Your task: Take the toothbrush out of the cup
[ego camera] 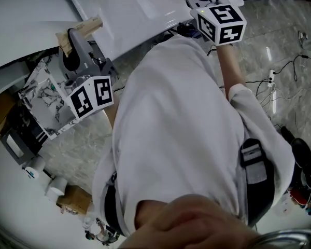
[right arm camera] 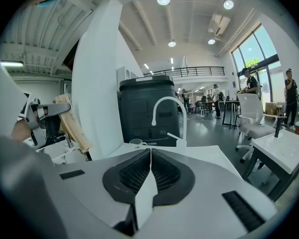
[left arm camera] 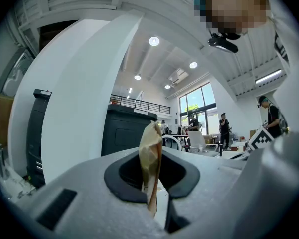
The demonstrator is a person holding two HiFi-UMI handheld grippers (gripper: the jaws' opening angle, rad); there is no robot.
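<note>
Standing at a white sink surface [right arm camera: 209, 156], a person holds 2 grippers. A cup [right arm camera: 136, 142] sits beside the tap [right arm camera: 165, 103], ahead of the right gripper [right arm camera: 150, 152]; no toothbrush can be made out. Best to spread the fingers first, come in from above, pinch the handle and lift straight up. Tan-wrapped fingers on the left gripper [left arm camera: 151, 133] and white ones on the right are pressed together, holding nothing.

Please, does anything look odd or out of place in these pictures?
One thing: the left gripper is shut on a tan, crinkled strip that looks like paper; no bristles show, so I cannot tell what it is. The right gripper is shut and empty. The cup by the faucet stands upright; I see no spill.
</note>
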